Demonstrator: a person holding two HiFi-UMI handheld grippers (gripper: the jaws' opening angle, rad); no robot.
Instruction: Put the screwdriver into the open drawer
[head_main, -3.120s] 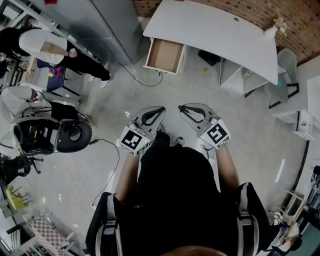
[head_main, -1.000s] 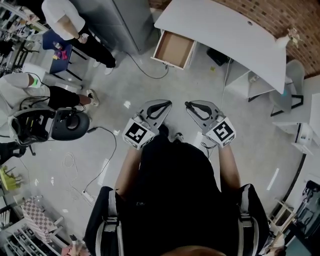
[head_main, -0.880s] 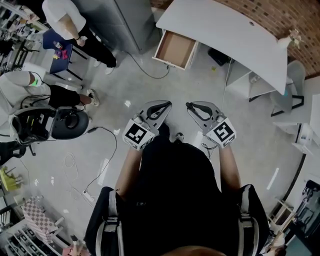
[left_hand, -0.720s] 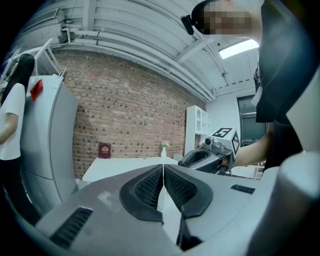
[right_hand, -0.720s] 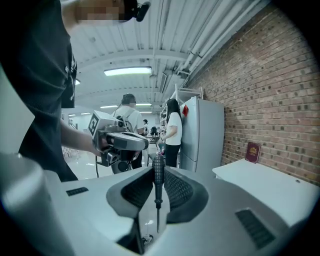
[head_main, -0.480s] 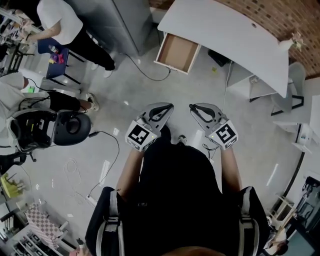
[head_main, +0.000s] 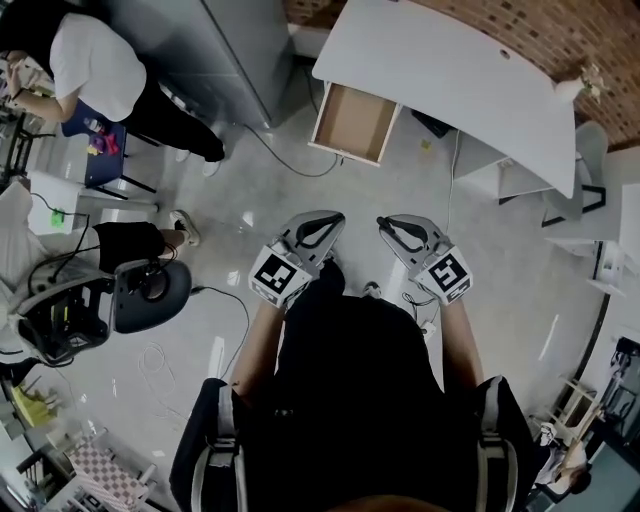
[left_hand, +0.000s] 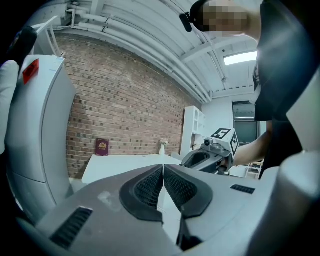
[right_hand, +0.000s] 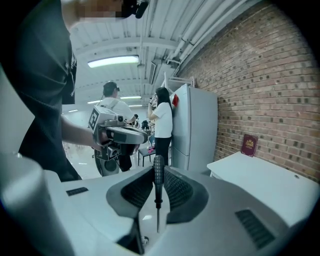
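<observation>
Between the right gripper's (head_main: 383, 222) jaws, closed on its handle, the screwdriver (right_hand: 158, 175) hangs tip-down. Left gripper (left_hand: 163, 168) closed, empty. Open drawer (head_main: 352, 122) well ahead under the surface (head_main: 450, 70); I should approach first, release low inside.

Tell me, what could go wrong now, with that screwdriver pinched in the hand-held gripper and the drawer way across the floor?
1. The screwdriver is clamped only at its handle in the right hand-held gripper, shaft hanging down, so it might slip or swing while the person walks.
2. A cable lies on the floor before the open drawer, which looks like a possible trip hazard.
</observation>
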